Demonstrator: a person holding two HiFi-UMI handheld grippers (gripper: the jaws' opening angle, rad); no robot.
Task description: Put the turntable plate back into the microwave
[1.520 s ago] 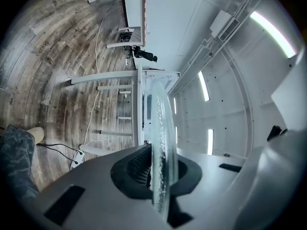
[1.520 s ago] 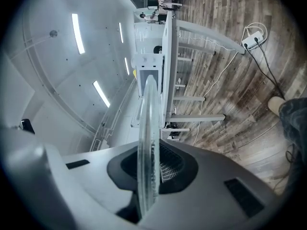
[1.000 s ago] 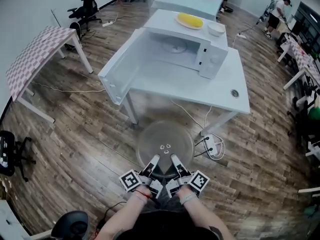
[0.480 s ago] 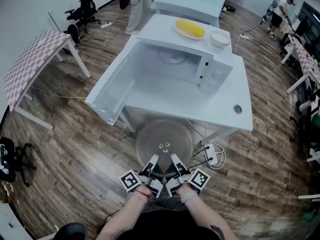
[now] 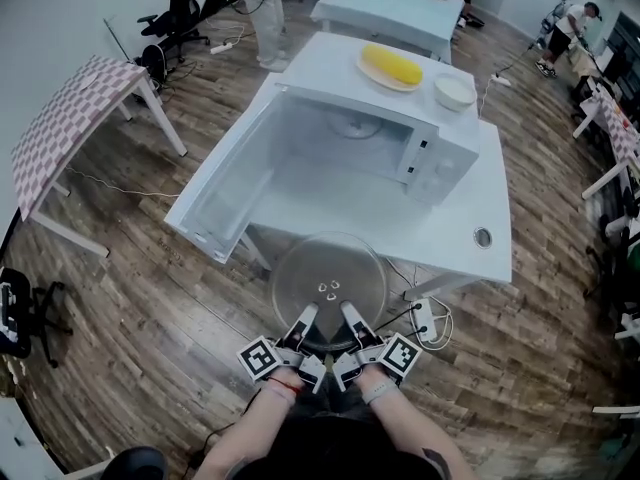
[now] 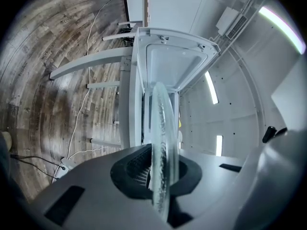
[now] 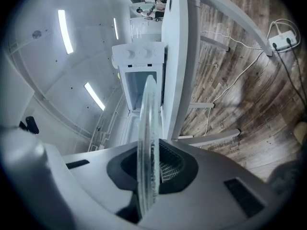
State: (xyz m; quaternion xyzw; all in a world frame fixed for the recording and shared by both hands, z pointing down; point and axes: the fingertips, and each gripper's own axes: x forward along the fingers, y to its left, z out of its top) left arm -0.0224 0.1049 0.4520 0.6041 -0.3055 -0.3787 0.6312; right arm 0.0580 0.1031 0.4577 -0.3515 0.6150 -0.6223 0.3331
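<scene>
Near the table [image 5: 478, 260], the turntable plate [image 5: 328, 276], pinched in left gripper [image 5: 306, 318] and right gripper [image 5: 349, 317] fingers, now sits nearer the open microwave [image 5: 443, 160]; insertion likely follows.

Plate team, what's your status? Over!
Left gripper and right gripper both shut on near rim of turntable plate. Plate level, short of the table. Microwave door wide open, path looks clear.

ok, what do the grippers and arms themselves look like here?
Left gripper and right gripper: pale grey bodies, tapered jaws lined with black grid-textured pads. Each carries a cube with black-and-white square markers. Forearms bare; red band on the left wrist, light grey band on the right.
</scene>
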